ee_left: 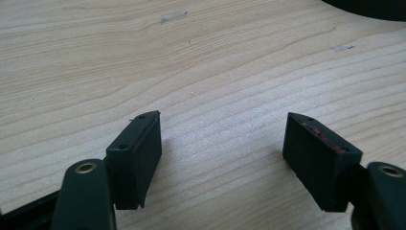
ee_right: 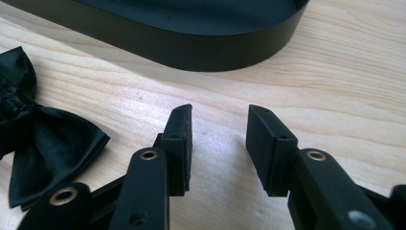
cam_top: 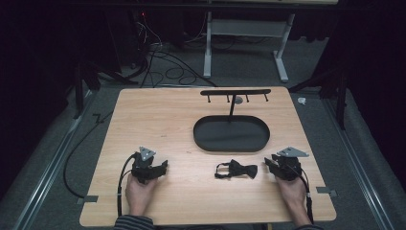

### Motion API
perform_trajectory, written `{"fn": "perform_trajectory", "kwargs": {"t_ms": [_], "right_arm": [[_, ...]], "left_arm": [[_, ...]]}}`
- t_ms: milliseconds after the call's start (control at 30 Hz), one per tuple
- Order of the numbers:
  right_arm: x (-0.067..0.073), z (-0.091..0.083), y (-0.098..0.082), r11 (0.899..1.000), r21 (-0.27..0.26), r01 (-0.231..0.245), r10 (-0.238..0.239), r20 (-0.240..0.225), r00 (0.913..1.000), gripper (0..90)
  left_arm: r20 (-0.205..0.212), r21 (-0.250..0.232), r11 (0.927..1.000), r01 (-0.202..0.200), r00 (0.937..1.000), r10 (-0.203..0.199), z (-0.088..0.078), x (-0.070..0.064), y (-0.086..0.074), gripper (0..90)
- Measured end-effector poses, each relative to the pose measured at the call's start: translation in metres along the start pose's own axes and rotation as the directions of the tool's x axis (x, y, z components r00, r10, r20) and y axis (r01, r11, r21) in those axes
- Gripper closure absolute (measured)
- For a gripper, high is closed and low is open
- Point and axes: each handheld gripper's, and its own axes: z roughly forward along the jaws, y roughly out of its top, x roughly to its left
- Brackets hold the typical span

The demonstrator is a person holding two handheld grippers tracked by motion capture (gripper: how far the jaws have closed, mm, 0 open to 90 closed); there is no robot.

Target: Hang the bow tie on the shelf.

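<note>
Black satin bow tie (cam_top: pixel 236 169) flat on the pale wooden table (cam_top: pixel 163 120), near the front edge, between the two grippers and much closer to the right one. In the right gripper view, bow tie (ee_right: pixel 43 143) cut off at the left border, one wing and the knot visible, the strap out of frame. Right gripper (ee_right: pixel 219 143) low over bare wood just beside the tie, jaws partly apart, nothing between them, not touching the fabric. Left gripper (ee_left: pixel 222 143) well apart from the tie, jaws spread wide over bare wood, nothing held. From above, both grippers (cam_top: pixel 165 165) (cam_top: pixel 266 162) dark against the hands, jaw gaps hard to read there. Black oval tray (cam_top: pixel 231 135) behind the tie, its rim cropped in both gripper views. Thin black hook rack (cam_top: pixel 235 92) rising from the tray's far side, hooks tiny, small grey spot on the bar unclear.
</note>
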Motion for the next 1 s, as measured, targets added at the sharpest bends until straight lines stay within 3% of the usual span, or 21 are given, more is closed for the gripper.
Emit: {"fn": "perform_trajectory", "kwargs": {"t_ms": [567, 1000], "right_arm": [[0.003, -0.020, 0.001, 0.998, -0.054, -0.010, 0.007, -0.060, 0.9982, 69.1], [0.021, -0.032, 0.012, 0.995, -0.095, 0.016, -0.029, -0.134, 0.9905, 69.4]], "left_arm": [[0.000, 0.000, 1.0000, -0.001, 1.0000, 0.001, 0.000, 0.000, 0.000, 29.7], [-0.001, 0.000, 1.0000, -0.003, 1.0000, 0.003, 0.000, 0.000, 0.000, 29.7]]}}
